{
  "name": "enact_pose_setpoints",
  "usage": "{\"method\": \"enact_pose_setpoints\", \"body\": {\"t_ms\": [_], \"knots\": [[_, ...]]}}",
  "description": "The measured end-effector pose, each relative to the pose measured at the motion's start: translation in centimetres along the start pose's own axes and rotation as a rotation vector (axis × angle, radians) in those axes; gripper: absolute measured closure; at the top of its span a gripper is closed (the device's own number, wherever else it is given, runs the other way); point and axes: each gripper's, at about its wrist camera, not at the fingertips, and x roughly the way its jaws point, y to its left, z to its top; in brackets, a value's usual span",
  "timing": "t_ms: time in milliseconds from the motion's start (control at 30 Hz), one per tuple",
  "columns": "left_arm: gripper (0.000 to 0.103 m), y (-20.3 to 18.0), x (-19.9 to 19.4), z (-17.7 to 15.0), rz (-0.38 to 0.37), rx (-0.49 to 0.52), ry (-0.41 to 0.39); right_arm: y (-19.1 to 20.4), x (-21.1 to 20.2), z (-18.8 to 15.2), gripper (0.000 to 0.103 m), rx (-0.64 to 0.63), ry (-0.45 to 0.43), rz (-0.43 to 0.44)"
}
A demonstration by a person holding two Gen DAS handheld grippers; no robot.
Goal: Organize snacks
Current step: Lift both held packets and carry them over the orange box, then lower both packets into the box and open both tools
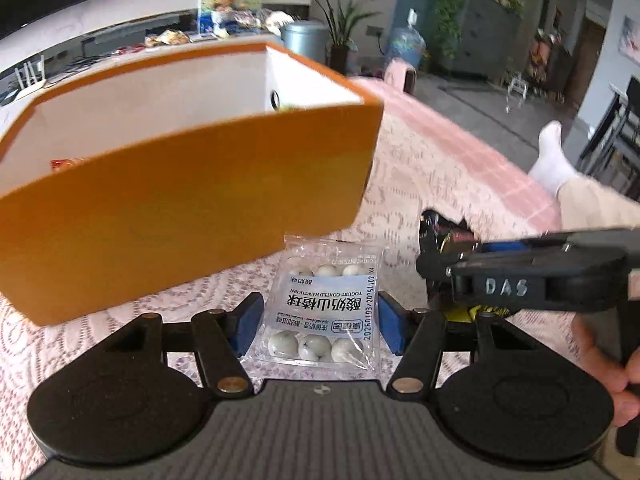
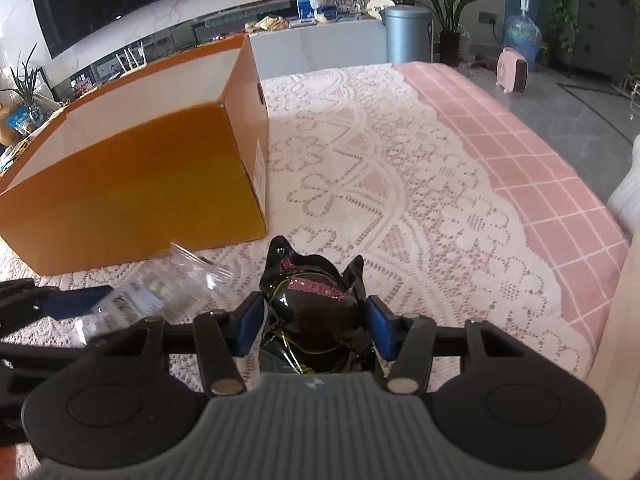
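Two light packets, both beside the orange cardboard box: left tongs clasp the slippery clear pouch of white hawthorn balls by its sides; right tongs squeeze the crinkly black foil snack bag mid-body.

Bright daylight, fisheye warp, slight blur

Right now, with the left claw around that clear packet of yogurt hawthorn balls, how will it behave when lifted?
The clear packet probably lifts light; it is thin film. Its edges look loose, so it may flop or crinkle between the blue pads. The balls could shift inside.
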Motion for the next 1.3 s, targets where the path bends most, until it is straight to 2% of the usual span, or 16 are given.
{"method": "enact_pose_setpoints", "body": {"t_ms": [267, 400, 633, 800, 1000, 1300], "knots": [[0.035, 0.0, -4.9, 1.0, -0.012, -0.05, -0.102, 0.6, -2.6, -0.5, 0.051, 0.0, -0.033, 0.054], [0.035, 0.2, -6.6, 1.8, -0.018, -0.071, -0.149, 1.9, -4.6, -0.3, 0.052, -0.039, -0.075, 0.081], [0.035, 1.3, -8.4, 4.0, 0.015, -0.087, -0.204, 4.6, -8.1, 1.7, 0.053, -0.13, -0.176, 0.136], [0.035, 2.8, -9.2, 5.9, 0.027, -0.101, -0.239, 6.5, -9.1, 4.1, 0.054, -0.197, -0.224, 0.147], [0.035, 5.0, -8.0, 8.6, -0.019, -0.174, -0.211, 8.6, -8.6, 7.4, 0.054, -0.28, -0.255, 0.143], [0.035, 8.6, -4.2, 10.9, -0.004, -0.232, -0.127, 10.1, -3.6, 11.6, 0.054, -0.34, -0.173, 0.13]]}}
